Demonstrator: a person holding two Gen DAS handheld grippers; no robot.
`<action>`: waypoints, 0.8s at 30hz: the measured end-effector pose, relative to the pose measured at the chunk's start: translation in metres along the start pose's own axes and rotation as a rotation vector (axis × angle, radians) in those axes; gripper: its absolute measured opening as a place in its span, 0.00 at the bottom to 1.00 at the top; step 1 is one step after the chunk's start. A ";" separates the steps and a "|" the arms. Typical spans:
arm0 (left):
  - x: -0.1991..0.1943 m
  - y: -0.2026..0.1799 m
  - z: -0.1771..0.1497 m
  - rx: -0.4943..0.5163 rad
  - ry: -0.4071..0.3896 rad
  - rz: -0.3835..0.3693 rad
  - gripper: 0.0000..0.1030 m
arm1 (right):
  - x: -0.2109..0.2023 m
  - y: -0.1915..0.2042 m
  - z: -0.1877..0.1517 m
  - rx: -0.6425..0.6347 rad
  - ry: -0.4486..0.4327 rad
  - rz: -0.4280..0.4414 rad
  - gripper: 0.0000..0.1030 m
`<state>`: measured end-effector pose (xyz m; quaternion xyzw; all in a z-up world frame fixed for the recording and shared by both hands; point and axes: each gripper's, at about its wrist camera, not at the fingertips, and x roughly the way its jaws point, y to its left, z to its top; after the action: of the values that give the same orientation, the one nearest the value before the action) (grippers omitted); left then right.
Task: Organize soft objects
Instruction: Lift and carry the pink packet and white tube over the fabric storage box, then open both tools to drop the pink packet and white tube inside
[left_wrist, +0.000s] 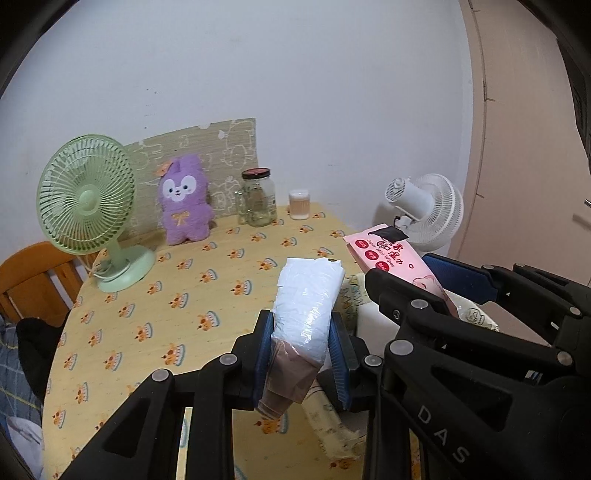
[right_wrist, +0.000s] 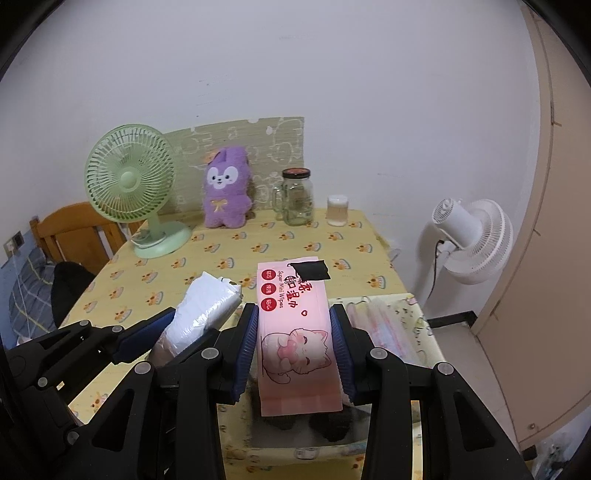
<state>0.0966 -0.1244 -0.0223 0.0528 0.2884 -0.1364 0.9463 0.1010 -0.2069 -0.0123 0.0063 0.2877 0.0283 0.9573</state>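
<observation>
The left gripper (left_wrist: 301, 345) is clamped on a white plastic-wrapped soft pack (left_wrist: 308, 306), its blue pads (left_wrist: 264, 354) pressing both long sides while the pack's brownish near end sticks out below the jaws. Just to its right, the right gripper (right_wrist: 293, 345) is closed around a pink packet of wet wipes (right_wrist: 295, 332) (a cartoon cat is printed on its face and a black patch covers part of the far end), and the packet stands between the blue pads (right_wrist: 245, 350) with both ends free. Both packs are held above the near right part of the table (right_wrist: 207, 258), which wears a yellow patterned cloth. Under the right gripper sits a fabric storage box (right_wrist: 417, 317) with a pale printed rim; something pinkish and wrapped in clear plastic lies in its right side, though what it is cannot be told. At the far edge of the table, against the wall, a purple plush toy (left_wrist: 183, 201) stands upright, with a green desk fan (left_wrist: 90, 206) to its left and a glass jar (left_wrist: 258, 197) with a dark lid to its right; a small lidded cup (left_wrist: 299, 204) stands further right. A white fan (right_wrist: 472, 240) stands beyond the table's right side, and a wooden chair (right_wrist: 74, 232) sits at the far left.
</observation>
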 end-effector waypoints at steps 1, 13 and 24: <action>0.001 -0.003 0.000 0.002 0.001 -0.004 0.29 | 0.000 -0.003 0.000 0.002 0.000 -0.004 0.41; 0.019 -0.032 0.004 0.026 0.021 -0.061 0.29 | 0.003 -0.037 -0.006 0.032 0.008 -0.051 0.41; 0.038 -0.052 0.002 0.035 0.058 -0.122 0.30 | 0.013 -0.061 -0.016 0.067 0.043 -0.067 0.41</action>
<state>0.1124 -0.1832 -0.0433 0.0557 0.3162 -0.1974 0.9263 0.1058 -0.2668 -0.0342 0.0281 0.3091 -0.0133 0.9505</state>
